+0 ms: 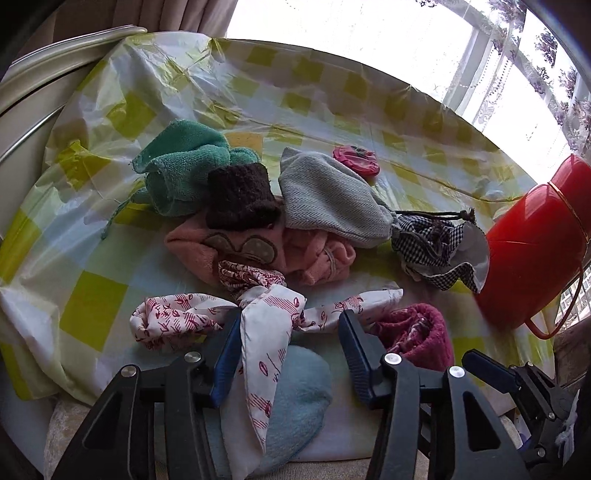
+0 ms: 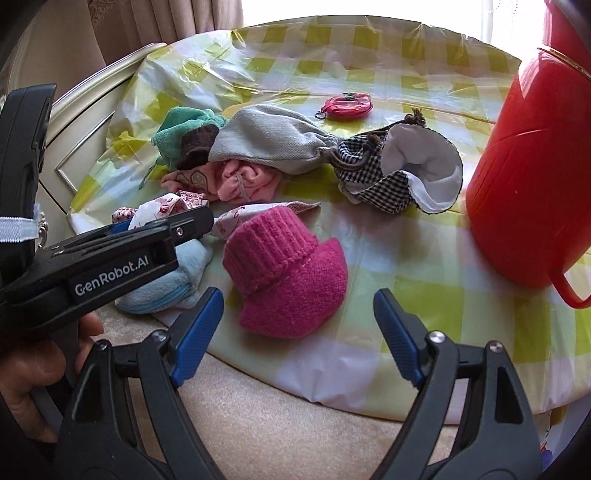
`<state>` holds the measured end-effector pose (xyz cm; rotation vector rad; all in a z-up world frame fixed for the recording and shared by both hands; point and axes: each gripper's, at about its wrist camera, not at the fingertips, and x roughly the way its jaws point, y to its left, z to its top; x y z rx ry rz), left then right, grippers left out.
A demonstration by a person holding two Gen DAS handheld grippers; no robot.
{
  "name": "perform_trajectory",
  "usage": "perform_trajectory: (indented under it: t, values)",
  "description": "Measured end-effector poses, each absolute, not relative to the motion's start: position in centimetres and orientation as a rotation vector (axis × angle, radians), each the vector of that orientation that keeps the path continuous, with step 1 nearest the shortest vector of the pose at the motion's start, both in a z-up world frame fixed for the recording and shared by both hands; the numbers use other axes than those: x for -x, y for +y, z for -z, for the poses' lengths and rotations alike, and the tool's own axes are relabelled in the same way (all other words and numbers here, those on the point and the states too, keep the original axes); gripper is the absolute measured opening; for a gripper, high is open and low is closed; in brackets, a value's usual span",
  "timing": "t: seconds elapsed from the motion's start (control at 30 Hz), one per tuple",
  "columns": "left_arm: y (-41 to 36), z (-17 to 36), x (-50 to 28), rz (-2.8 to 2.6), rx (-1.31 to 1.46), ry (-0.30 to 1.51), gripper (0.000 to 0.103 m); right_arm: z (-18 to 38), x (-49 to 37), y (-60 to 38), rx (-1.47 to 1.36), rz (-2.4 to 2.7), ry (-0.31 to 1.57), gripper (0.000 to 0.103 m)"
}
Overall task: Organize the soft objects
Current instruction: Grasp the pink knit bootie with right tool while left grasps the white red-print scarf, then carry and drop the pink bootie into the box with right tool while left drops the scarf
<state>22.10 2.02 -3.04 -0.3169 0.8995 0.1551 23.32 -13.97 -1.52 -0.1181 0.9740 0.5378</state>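
On the checked tablecloth (image 1: pixel 92 306) a green towel (image 1: pixel 181 162) lay far left, touching a brown knit piece (image 1: pixel 240 197), a pink cloth (image 1: pixel 236 251) and a grey pouch (image 1: pixel 328 199), with a checked drawstring bag (image 1: pixel 439 243) and red bucket (image 1: pixel 535 236) to the right. Near the edge, the left gripper (image 1: pixel 290 325) stood with jaws apart around a white-and-red patterned scarf (image 1: pixel 266 321), the pads not visibly pressing it. To its right, the right gripper (image 2: pixel 299 306) hung wide open just before a magenta knit hat (image 2: pixel 288 273), holding nothing.

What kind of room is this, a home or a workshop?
Most likely a home, perhaps a living or dining room: a table under a yellow-checked plastic tablecloth, beige pleated curtains by a bright window, and a cream cabinet with moulded trim beside it.
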Motion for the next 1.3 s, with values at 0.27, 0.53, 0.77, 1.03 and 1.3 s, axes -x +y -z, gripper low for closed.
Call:
perform_trajectory:
  t: [0.27,0.53,0.77,1.03,1.3]
  values:
    - [1.9,4.2,-23.3,-0.118,0.332,0.945,0.011,2.9,-24.4,-13.0,0.133,-0.540,1.010,0.061]
    - [1.2,2.9,-21.9,-0.083,0.314,0.846,0.004,2.9,-23.9,-13.4,0.114,-0.549,0.972,0.040]
    - [0.7,1.9,-20.5,-0.099,0.281,0.805,0.004,2.4,-23.8,-14.5,0.059,-0.552,0.956,0.038]
    - [-1.1,-0.6,-19.6,-0.127,0.182,0.750,0.004,0.5,-22.9,-15.8,0.030,-0.541,0.901,0.037]
    - [-3.5,-2.6,-17.9,-0.081,0.171,0.726,0.004,-1.0,-21.9,-18.8,-0.031,-0.510,0.889,0.037]
